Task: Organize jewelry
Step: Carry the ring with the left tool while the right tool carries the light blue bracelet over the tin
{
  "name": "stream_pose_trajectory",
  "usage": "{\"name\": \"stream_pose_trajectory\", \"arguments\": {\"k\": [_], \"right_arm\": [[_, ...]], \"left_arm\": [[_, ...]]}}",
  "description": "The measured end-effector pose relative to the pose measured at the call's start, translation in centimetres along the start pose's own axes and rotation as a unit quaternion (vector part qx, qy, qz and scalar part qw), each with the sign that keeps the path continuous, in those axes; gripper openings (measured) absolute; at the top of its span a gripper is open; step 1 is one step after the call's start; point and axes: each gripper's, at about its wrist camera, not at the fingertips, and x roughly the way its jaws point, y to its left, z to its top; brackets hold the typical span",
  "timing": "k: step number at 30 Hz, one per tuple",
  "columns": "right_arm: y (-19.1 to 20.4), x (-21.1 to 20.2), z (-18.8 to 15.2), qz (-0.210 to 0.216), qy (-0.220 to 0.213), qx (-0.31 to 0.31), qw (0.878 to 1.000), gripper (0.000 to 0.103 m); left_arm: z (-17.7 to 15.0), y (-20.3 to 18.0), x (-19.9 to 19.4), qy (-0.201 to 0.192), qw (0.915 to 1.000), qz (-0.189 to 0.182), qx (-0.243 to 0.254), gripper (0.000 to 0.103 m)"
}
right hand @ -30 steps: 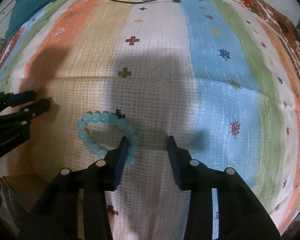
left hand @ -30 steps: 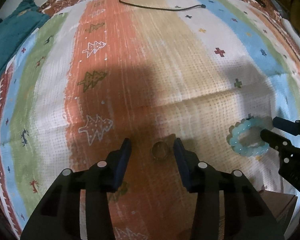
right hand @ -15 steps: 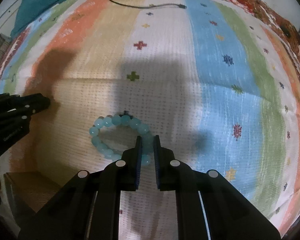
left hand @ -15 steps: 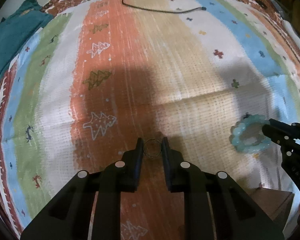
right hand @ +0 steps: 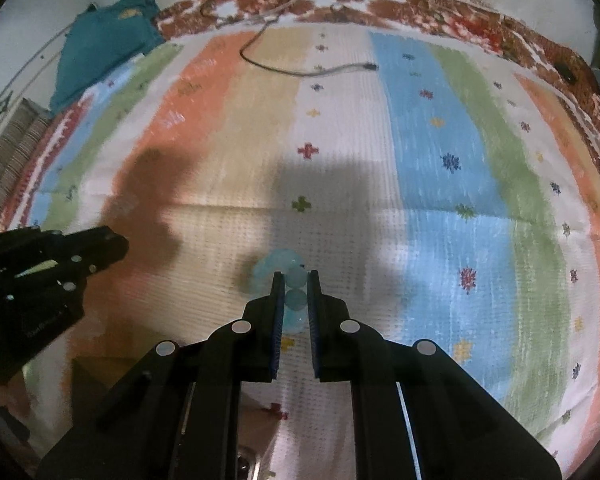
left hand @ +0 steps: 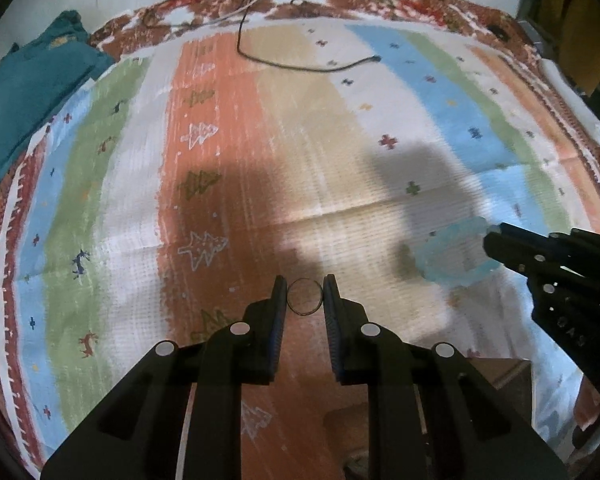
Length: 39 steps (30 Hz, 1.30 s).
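Observation:
My left gripper (left hand: 305,287) is shut on a thin metal ring (left hand: 305,297) and holds it above the striped cloth (left hand: 300,140). My right gripper (right hand: 294,280) is shut on a light-blue bead bracelet (right hand: 294,276), lifted off the cloth; the bracelet hangs blurred from the fingers. In the left wrist view the bracelet (left hand: 452,256) shows as a blue blur at the right gripper's tips (left hand: 496,240). The left gripper also shows in the right wrist view (right hand: 100,246) at the left.
A black cable (left hand: 300,60) lies at the far side of the cloth. A teal cloth bundle (left hand: 36,92) sits at the far left. A brown wooden box (right hand: 100,376) sits at the near edge between the grippers.
Both grippers closed on their items, the left on the ring and the right on the bracelet, then rose from the cloth with them. The bracelet now swings.

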Motion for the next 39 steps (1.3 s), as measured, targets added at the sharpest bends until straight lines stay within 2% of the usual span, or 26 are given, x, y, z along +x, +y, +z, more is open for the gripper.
{"name": "stream_pose_trajectory", "arguments": {"k": [5,17,28,39], "right_arm": [[0.3,-1.9,-0.2,-0.008,-0.029,0.001,1.000,0.012],[1.4,-5.7,-1.1,0.003,-0.070,-0.024,0.997,0.012],[2.3,-8.3,-2.8,0.017,-0.092,-0.033,0.995,0.012],[3.1,-11.1,-4.8,0.030,-0.116,-0.037,0.992,0.012]], "left_arm": [[-0.2,-0.3,-1.2,-0.007,1.0000,0.000,0.006,0.018],[-1.7,-1.2,-4.2,-0.031,0.9994,-0.011,0.005,0.018],[-3.6,-2.3,-7.4,-0.064,0.9975,-0.031,0.008,0.018],[-5.5,-3.0,-9.4,-0.078,0.9964,-0.034,0.012,0.018]]}}
